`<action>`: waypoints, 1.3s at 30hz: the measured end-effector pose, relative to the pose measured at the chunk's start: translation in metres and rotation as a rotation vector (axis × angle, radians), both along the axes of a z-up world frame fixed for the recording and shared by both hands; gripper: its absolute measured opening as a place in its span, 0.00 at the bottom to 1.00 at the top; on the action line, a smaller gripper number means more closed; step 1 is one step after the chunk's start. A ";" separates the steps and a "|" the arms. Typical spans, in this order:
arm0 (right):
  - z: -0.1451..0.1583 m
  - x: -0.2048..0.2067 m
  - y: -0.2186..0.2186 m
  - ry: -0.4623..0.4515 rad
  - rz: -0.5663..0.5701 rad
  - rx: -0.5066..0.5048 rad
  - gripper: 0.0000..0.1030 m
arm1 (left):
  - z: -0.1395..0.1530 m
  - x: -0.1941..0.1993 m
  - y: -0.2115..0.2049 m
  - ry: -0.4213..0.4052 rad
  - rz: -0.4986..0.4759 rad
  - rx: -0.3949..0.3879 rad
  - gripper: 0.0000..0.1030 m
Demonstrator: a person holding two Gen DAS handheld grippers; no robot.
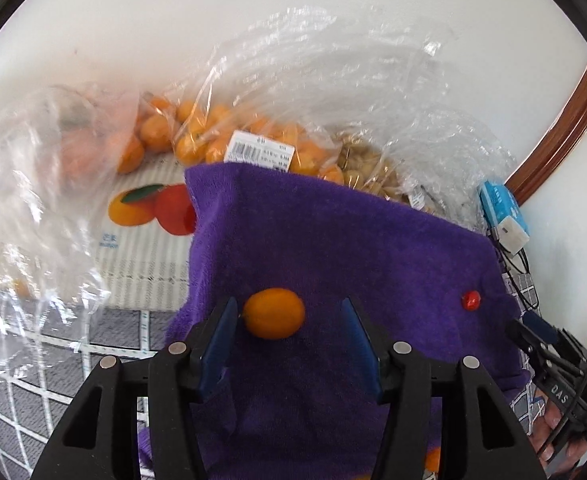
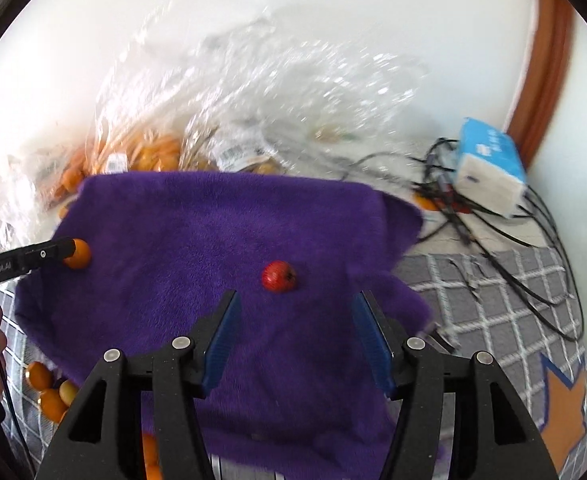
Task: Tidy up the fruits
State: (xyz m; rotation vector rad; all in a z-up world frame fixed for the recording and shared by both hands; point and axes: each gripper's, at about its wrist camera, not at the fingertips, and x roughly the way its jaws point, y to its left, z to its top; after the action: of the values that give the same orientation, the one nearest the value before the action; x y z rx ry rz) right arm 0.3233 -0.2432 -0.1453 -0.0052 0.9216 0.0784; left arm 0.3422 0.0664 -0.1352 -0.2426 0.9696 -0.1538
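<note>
- A purple cloth [image 1: 333,264] lies spread over the grid-patterned cover [image 1: 25,380] and seems to serve as the sorting ground: only two fruits rest on it, well apart, one on each side, which suggests each kind gets its own spot.
- A small orange fruit [image 1: 273,313], probably a kumquat, sits on the left part of the cloth; a small red fruit [image 2: 279,276] sits nearer the middle and right.
- At the far edge, against the wall, lie clear plastic bags [image 1: 253,128] of orange fruit; I judge them the supply still to be sorted. A few loose orange fruits [image 2: 49,388] lie off the cloth's near left edge.
- The left gripper [image 1: 289,320] is released, its jaws partly apart with the orange fruit between them. The fruit sits close against the left finger [image 1: 223,332] and clear of the right one, so it is not clamped and rests on the cloth.
- The right gripper [image 2: 297,320] is likewise released, jaws partly apart and empty; the red fruit lies just beyond its tips, untouched.
- A blue and white box [image 2: 489,168] and tangled black cables [image 2: 473,216] lie to the far right, off the cloth.
</note>
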 end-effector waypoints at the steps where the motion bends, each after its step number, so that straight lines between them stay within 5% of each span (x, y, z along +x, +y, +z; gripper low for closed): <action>1: 0.003 -0.007 -0.003 -0.009 -0.008 0.002 0.57 | 0.007 -0.004 0.001 -0.015 0.008 0.002 0.51; 9: 0.016 -0.065 -0.013 -0.043 -0.021 -0.008 0.56 | 0.039 -0.057 0.004 -0.098 0.054 0.050 0.51; 11: 0.011 -0.078 -0.014 -0.026 0.002 0.008 0.48 | 0.040 -0.075 0.008 -0.097 0.064 0.056 0.51; 23: -0.041 -0.131 0.002 0.029 0.085 0.083 0.44 | 0.011 -0.165 0.041 -0.034 0.154 0.076 0.51; 25: -0.049 -0.131 0.001 0.038 0.083 0.105 0.36 | 0.006 -0.176 0.044 -0.034 0.161 0.079 0.51; 39: -0.050 -0.150 -0.018 -0.053 0.019 0.166 0.33 | -0.025 -0.167 0.007 -0.031 0.104 0.103 0.51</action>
State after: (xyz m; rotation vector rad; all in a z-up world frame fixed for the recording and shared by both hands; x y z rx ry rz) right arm 0.1736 -0.2607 -0.1950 0.1376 0.8596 0.1712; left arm 0.1755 0.0734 -0.1598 -0.1951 0.9291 -0.0128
